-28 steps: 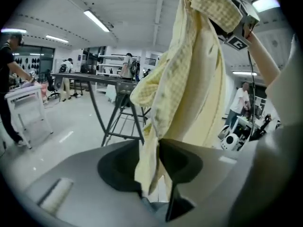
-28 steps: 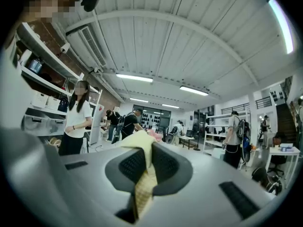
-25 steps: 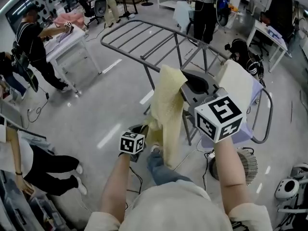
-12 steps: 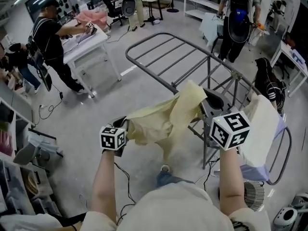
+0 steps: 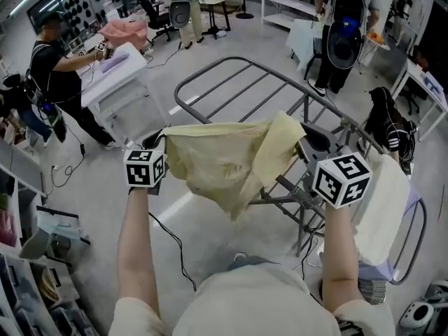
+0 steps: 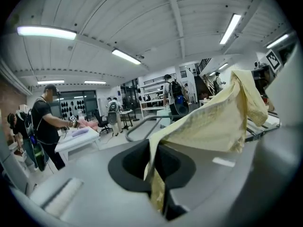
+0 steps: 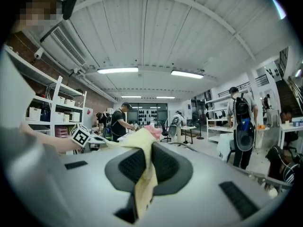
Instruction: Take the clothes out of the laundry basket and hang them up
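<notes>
A pale yellow garment [image 5: 224,163] is stretched between both grippers in the head view, in front of the grey drying rack [image 5: 231,93]. My left gripper [image 5: 155,145] is shut on its left corner, and in the left gripper view the yellow garment [image 6: 213,122] runs out of the pinched jaws to the right. At the right, my right gripper [image 5: 308,145] is shut on the other corner; in the right gripper view the yellow garment [image 7: 142,174] is clamped between the dark pads and trails to the left. The cloth's middle sags below the grippers.
A white garment [image 5: 381,201] hangs over the rack's right end. Several people work around: one at a white table [image 5: 115,82] at the left, one with a backpack [image 5: 346,33] behind the rack. A cable [image 5: 171,240] lies on the floor.
Both grippers rose and drew apart, the left one swinging up and left. The yellow garment went from hanging bunched to spread out flat between them.
</notes>
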{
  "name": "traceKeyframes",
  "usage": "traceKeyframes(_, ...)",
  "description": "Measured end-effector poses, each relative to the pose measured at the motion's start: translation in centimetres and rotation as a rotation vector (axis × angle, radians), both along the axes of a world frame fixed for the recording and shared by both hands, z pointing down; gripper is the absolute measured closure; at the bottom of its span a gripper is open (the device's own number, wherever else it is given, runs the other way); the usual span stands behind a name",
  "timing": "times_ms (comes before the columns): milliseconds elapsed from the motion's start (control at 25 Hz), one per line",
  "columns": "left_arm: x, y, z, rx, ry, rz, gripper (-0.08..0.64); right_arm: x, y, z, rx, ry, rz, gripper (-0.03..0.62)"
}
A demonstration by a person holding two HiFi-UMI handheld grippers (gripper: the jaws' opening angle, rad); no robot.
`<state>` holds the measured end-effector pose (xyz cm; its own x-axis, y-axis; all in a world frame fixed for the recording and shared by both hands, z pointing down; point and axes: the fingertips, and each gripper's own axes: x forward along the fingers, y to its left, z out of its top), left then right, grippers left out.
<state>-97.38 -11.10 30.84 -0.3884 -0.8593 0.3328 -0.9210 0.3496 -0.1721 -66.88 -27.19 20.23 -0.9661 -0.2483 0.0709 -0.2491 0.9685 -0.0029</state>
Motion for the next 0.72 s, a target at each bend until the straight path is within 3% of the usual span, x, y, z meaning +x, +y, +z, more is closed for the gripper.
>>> traceKeyframes(160,-3.2,-3.8,-4.3,0.038,-0.075,-0.025,0.543,-1.1,-1.9,0.5,-0.009,0.012,-0.005,0.569)
traceKeyframes(360,-5.2,-9.4,-8.2,0.020,-0.181,-0.003,0.543,-1.4,-5.0,0.8,-0.013,0.046,0.022,0.558)
traceKeyframes(720,-11.1,-18.2,-11.8,0.021,-0.272,0.063,0.543,-5.6,-9.9,2.0,-0.026,0.095,0.079,0.517)
